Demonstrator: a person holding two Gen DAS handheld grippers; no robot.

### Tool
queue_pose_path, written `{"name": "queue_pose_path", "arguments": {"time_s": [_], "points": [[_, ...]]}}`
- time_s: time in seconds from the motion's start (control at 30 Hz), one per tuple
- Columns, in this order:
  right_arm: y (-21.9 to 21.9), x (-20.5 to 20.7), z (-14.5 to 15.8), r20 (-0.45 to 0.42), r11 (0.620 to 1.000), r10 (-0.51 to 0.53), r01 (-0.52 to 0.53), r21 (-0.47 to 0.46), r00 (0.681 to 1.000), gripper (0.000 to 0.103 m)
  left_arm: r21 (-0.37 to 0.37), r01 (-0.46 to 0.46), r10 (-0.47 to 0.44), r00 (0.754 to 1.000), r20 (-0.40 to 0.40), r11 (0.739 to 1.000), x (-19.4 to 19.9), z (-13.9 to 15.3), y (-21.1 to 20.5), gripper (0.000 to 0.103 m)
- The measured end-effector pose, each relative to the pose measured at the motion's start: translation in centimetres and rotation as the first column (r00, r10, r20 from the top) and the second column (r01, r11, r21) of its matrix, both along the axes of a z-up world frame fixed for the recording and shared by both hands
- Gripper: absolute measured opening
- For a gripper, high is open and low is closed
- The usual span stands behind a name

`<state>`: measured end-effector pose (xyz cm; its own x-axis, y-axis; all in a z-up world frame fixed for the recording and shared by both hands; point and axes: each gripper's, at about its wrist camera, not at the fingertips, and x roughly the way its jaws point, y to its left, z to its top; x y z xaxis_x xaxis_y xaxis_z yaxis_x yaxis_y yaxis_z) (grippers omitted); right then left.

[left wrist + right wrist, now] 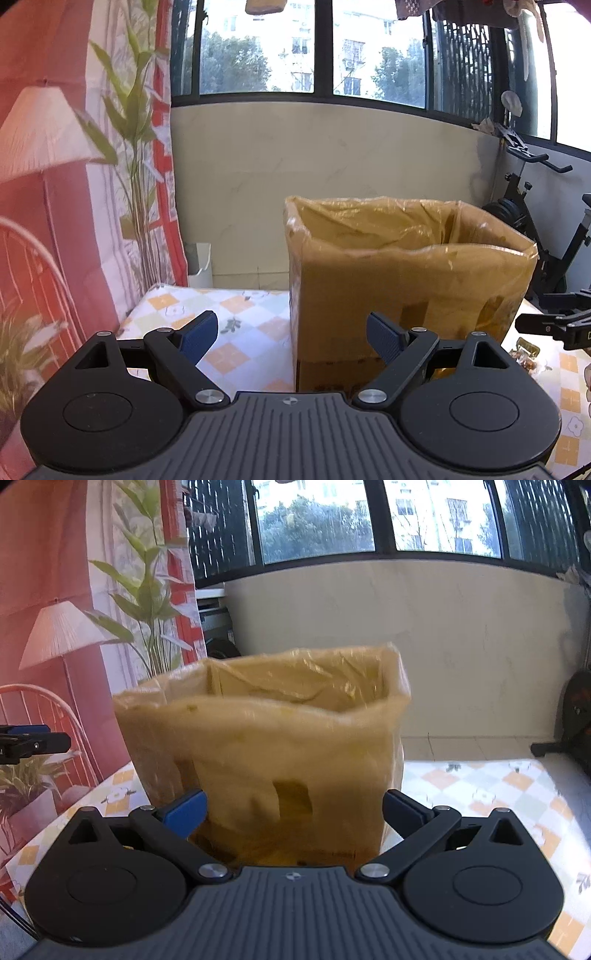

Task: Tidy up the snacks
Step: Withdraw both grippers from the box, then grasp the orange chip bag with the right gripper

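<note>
1. Checkered tablecloth (243, 314) covers the table beside a window.
2. Cardboard box (402, 280), plastic-lined, stands upright at the table's middle.
3. Left gripper (291, 334): jaws spread wide, empty, near the box's left corner.
4. Right gripper (293, 812): jaws spread wide, empty, box straight ahead.

left wrist: low, faces box (406, 273) from left | right wrist: closer (blurred) | shared: box, window (258, 48)
</note>
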<state>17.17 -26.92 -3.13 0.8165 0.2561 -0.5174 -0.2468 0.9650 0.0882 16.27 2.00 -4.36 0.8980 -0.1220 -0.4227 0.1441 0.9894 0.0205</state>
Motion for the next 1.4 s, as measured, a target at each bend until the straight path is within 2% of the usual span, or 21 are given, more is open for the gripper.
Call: {"name": "queue_pose_path", "arguments": {"time_s": [0.23, 0.4, 0.53, 0.83, 0.93, 1.13, 1.23, 1.4], "points": [[-1.2, -1.3, -2.2, -0.025, 0.999, 0.03, -0.031, -0.026, 0.999, 0.103, -0.012, -0.039, 0.039, 0.998, -0.047, 0.999, -0.9, -2.5, 0.7, 0.089], [-2.3, -1.9, -3.9, -0.082, 0.998, 0.044, -0.047, -0.038, 0.996, 0.102, -0.011, -0.061, 0.06, 0.996, -0.065, 0.998, -1.4, -3.9, 1.0, 0.089], [-2.9, -2.7, -5.4, -0.113, 0.998, 0.016, -0.022, -0.058, 0.994, 0.1, -0.04, -0.073, 0.069, 0.993, -0.094, 0.997, -1.6, -5.2, 1.3, 0.089], [-3.0, -2.7, -8.1, -0.237, 0.999, -0.01, 0.017, 0.029, 0.972, 0.101, -0.069, -0.09, 0.079, 0.986, -0.145, 0.994, -1.7, -7.1, 1.1, 0.089], [-3.0, -1.5, -9.3, -0.312, 0.995, -0.043, 0.07, 0.074, 0.949, 0.102, -0.069, -0.091, 0.08, 0.986, -0.148, 0.993, -1.7, -7.3, 1.1, 0.089], [-3.8, 0.0, -10.1, -0.372, 0.964, -0.098, 0.181, 0.194, 0.923, 0.103, -0.075, -0.092, 0.08, 0.986, -0.149, 0.993, -1.8, -7.6, 1.2, 0.089], [-3.6, 0.5, -10.2, -0.377, 0.96, -0.116, 0.202, 0.195, 0.919, 0.103, -0.075, -0.096, 0.083, 0.985, -0.153, 0.993, -1.8, -7.8, 1.2, 0.089], [-2.4, 1.0, -11.2, -0.376, 0.971, -0.144, 0.204, 0.126, 0.915, 0.101, -0.076, -0.097, 0.083, 0.982, -0.17, 0.992, -1.9, -8.5, 1.1, 0.089]]}}
